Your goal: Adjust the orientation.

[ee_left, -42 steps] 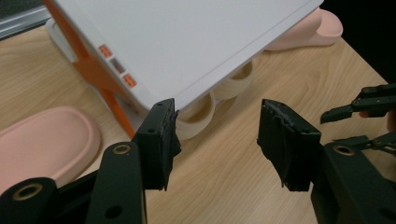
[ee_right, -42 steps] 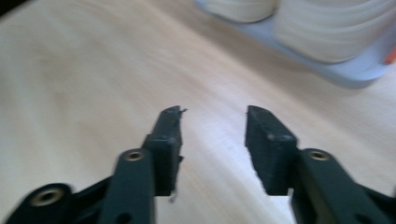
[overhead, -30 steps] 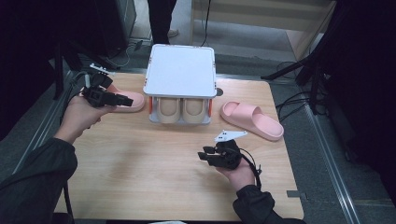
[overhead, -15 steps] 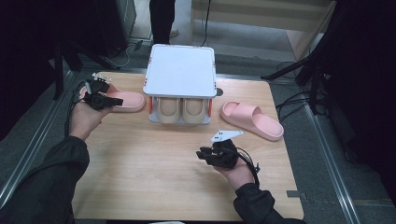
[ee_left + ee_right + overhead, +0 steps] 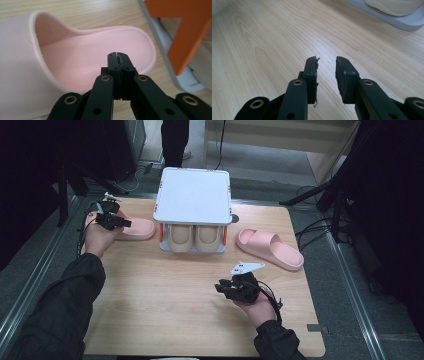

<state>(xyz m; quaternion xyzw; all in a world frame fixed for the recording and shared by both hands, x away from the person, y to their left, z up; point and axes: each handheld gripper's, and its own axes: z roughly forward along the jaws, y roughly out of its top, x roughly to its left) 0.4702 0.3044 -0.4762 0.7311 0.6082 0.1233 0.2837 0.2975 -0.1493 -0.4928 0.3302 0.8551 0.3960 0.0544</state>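
The left pink slipper (image 5: 131,228) was found lying flat at the far left of the table (image 5: 165,320), just left of the white shoe rack (image 5: 193,196), its open heel end toward the rack. Compared with the frames 1.0 s and 0.5 s prior, the left gripper (image 5: 121,223) was seen drawn back leftward along this slipper, from near its rack-side end to its outer end. This was judged a repositioning for a grasp, none being made yet.

In the left gripper view the left gripper (image 5: 117,55) was recorded with its 2 jaws pressed together, nothing between them, poised above the slipper's footbed (image 5: 100,57); contact could not be confirmed.

The right gripper (image 5: 220,287) was noted almost unmoved at the near right, its jaws slightly apart and empty over bare wood (image 5: 326,59).

The second pink slipper (image 5: 270,249) lay right of the rack; 2 beige slippers (image 5: 193,237) sat on its lower shelf.
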